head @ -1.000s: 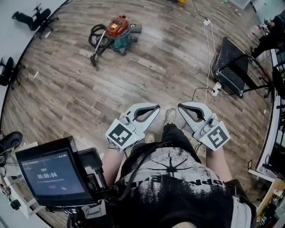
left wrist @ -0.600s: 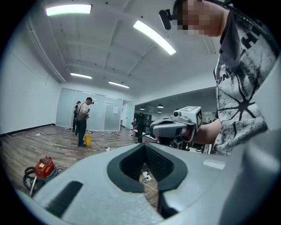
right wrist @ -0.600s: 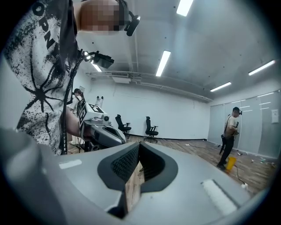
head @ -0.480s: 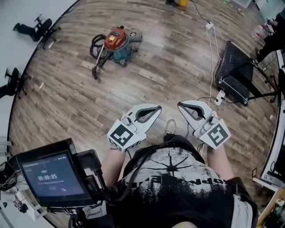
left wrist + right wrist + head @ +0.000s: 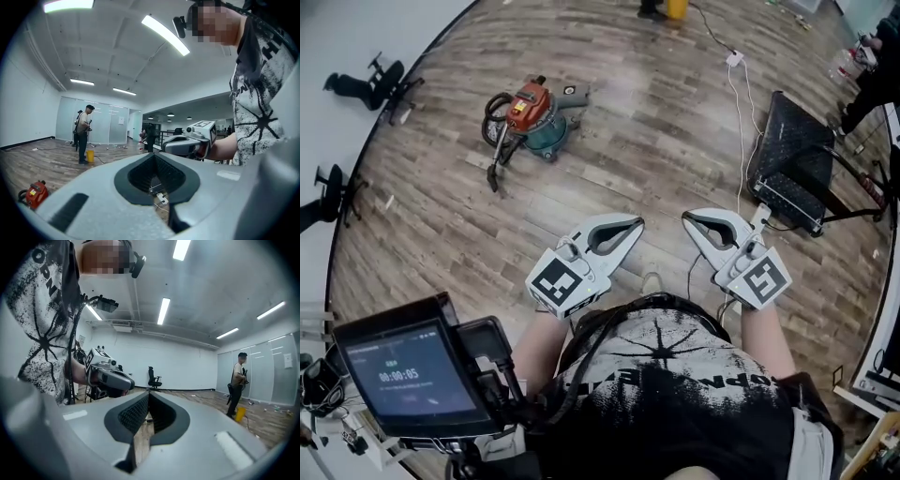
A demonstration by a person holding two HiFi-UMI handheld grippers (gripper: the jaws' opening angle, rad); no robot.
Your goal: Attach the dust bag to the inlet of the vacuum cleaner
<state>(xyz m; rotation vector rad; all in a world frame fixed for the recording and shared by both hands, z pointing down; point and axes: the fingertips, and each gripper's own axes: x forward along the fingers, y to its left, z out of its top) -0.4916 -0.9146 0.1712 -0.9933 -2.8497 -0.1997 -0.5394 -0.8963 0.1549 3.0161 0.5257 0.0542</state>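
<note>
1. I am not making out the dust bag anywhere. I am expecting it to be light and floppy, best taken by its stiff collar.
2. The red-topped canister vacuum cleaner [image 5: 528, 117] is sitting on the wood floor [image 5: 656, 122], well apart from me, ahead and to the left.
3. I am holding my left gripper [image 5: 630, 225] and right gripper [image 5: 689, 220] fully closed, gripping nothing.

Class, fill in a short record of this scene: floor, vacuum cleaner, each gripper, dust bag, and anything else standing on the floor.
floor: wood planks
vacuum cleaner: red and teal, on the floor ahead, left of centre
left gripper: jaws together, nothing between them
right gripper: jaws together, nothing between them
dust bag: not in view
black frame: on the floor at the right
</note>
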